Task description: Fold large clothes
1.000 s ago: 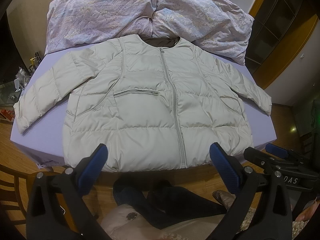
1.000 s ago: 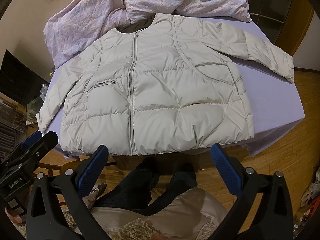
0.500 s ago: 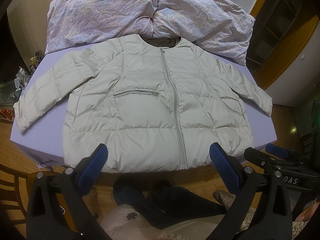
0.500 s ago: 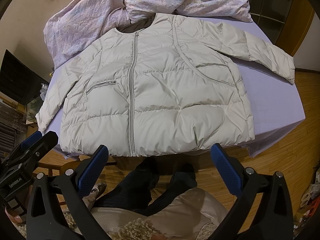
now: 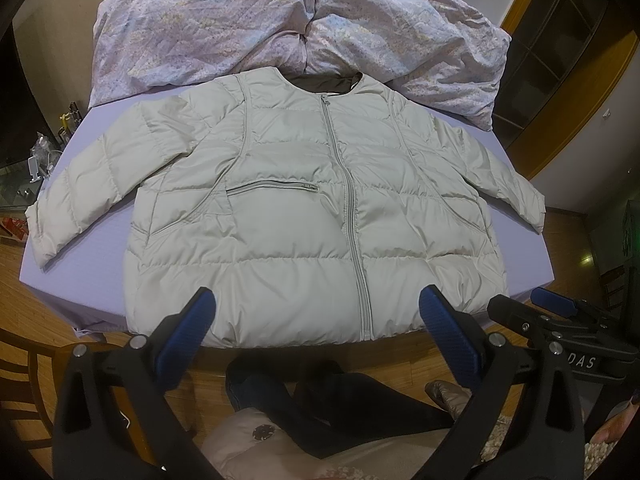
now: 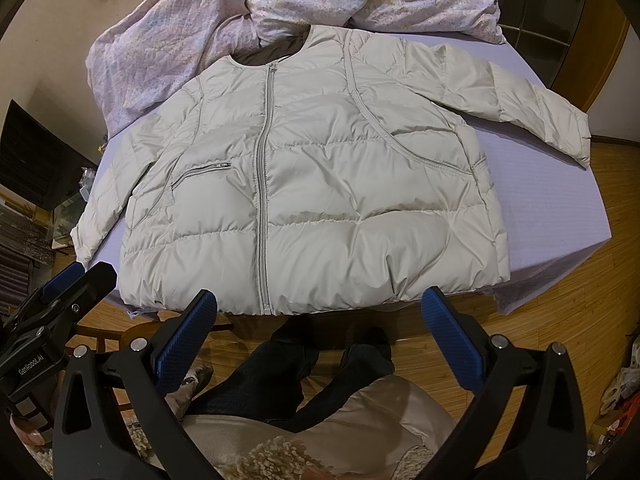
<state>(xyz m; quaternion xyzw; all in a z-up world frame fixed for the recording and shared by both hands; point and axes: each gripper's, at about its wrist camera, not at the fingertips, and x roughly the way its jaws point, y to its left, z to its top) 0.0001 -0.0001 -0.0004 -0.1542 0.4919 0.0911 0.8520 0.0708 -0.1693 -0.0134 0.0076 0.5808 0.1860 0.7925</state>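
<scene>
A pale grey-green puffer jacket (image 5: 304,208) lies flat, zipped, front up on a lilac-covered table (image 5: 92,216), sleeves spread to both sides; it also shows in the right wrist view (image 6: 320,184). My left gripper (image 5: 316,312) is open and empty, held just short of the jacket's hem. My right gripper (image 6: 318,312) is open and empty, also just short of the hem. The right gripper shows at the lower right of the left wrist view (image 5: 560,320); the left gripper shows at the lower left of the right wrist view (image 6: 60,292).
A crumpled floral duvet (image 5: 280,28) is piled behind the jacket's collar. The table edge (image 6: 560,280) drops to a wooden floor (image 6: 580,328). The person's dark-trousered legs (image 6: 288,372) are below the grippers. Cluttered shelves (image 5: 36,160) stand at the left.
</scene>
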